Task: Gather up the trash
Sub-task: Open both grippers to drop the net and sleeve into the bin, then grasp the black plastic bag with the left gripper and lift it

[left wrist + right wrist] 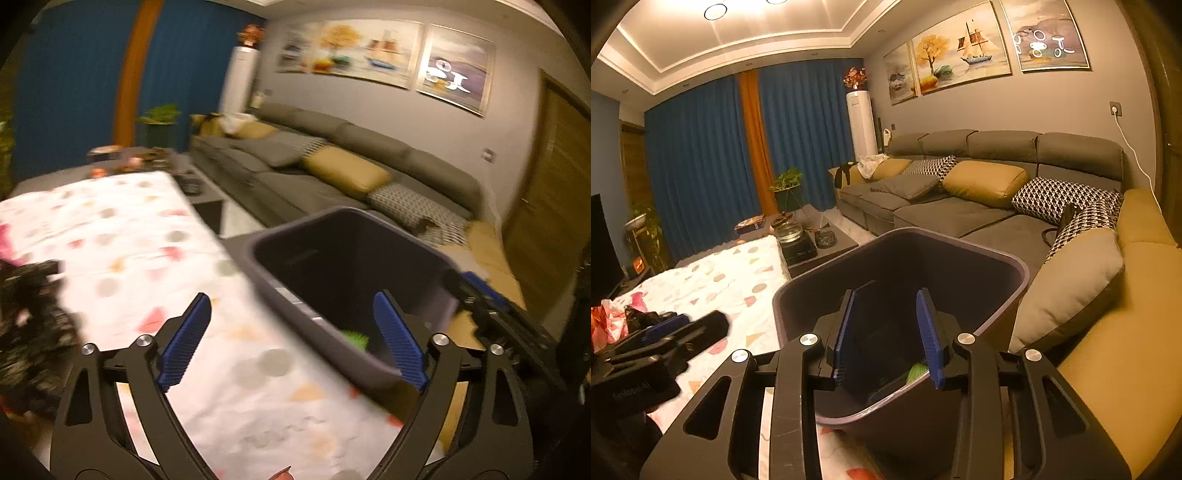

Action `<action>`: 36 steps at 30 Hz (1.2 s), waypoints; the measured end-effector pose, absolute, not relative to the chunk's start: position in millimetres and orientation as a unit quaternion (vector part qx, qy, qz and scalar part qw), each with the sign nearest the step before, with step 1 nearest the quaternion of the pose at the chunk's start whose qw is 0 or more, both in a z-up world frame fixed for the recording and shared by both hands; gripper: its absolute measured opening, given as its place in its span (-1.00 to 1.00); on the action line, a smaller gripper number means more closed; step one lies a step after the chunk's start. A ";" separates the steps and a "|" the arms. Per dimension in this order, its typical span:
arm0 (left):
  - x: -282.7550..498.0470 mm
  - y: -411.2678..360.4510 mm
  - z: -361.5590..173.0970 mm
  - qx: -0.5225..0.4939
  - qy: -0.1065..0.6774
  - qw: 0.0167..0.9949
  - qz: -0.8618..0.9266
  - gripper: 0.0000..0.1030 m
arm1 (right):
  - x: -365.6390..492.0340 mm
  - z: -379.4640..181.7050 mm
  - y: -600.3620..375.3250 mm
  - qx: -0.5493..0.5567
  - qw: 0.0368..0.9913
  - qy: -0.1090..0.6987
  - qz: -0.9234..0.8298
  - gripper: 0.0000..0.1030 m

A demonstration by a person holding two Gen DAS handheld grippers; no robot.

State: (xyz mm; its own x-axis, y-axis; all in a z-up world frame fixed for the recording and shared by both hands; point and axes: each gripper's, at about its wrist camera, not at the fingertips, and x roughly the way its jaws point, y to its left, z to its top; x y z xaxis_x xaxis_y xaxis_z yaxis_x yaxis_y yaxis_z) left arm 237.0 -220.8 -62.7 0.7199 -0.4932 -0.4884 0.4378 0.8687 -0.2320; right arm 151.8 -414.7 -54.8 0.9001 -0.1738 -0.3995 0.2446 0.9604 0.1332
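A dark grey trash bin (369,229) stands at the right edge of a table under a white cloth with coloured shapes (129,229). A green piece of trash (355,338) lies at its bottom. My left gripper (291,297) is open wide over the bin's near-left rim, with nothing between its blue pads. In the right wrist view, my right gripper (885,293) hangs over the bin (960,266), jaws partly apart and holding nothing; the green trash (916,371) shows below. A heap of black and pink crumpled bags (29,314) lies at the table's left.
A grey corner sofa (960,214) with yellow and patterned cushions runs behind and right of the bin. A low dark table with a tea set (801,240) stands beyond the cloth. My left gripper's body (665,332) sits left of the bin. Blue curtains and plants fill the back.
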 end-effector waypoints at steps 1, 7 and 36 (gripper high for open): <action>232.3 -212.1 -60.8 -0.052 0.271 0.932 -0.234 0.76 | 150.3 -54.1 -412.4 0.090 0.971 0.194 -0.107 -0.22; 206.3 -169.2 -51.7 -0.037 0.249 0.960 -0.121 0.77 | 140.3 -54.3 -387.4 0.088 0.973 0.193 -0.085 0.02; 186.5 -36.6 -66.5 -0.070 0.274 0.959 -0.009 -0.11 | 136.3 -62.9 -263.3 0.063 0.975 0.207 0.045 0.26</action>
